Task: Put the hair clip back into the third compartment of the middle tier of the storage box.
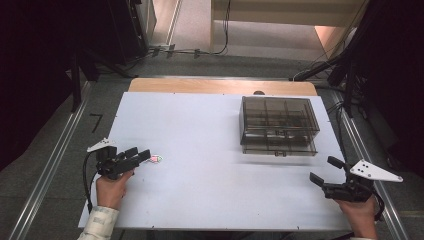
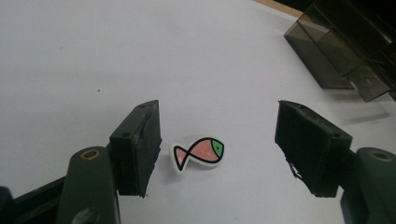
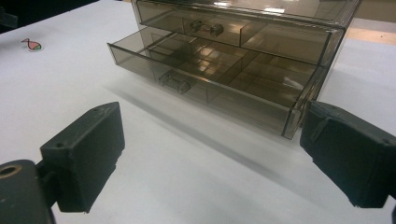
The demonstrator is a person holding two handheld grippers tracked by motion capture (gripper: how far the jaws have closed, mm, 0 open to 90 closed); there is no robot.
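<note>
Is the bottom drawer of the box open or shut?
Open. The bottom drawer sticks out past the box front, and its empty compartments show from above. The top drawer sits flush.

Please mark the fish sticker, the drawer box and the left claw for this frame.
fish sticker (image 2: 198,153), left gripper view, on its pink body.
drawer box (image 3: 219,60), right gripper view, on the pulled-out lower drawer's dividers.
left claw (image 2: 219,144), left gripper view, midway between its open jaws, the sticker between them.

Overhead view, two low table-level (image 1: 200,200) close-ups

Grey carpet floor (image 1: 60,200), dark curtains (image 1: 30,75) around
</note>
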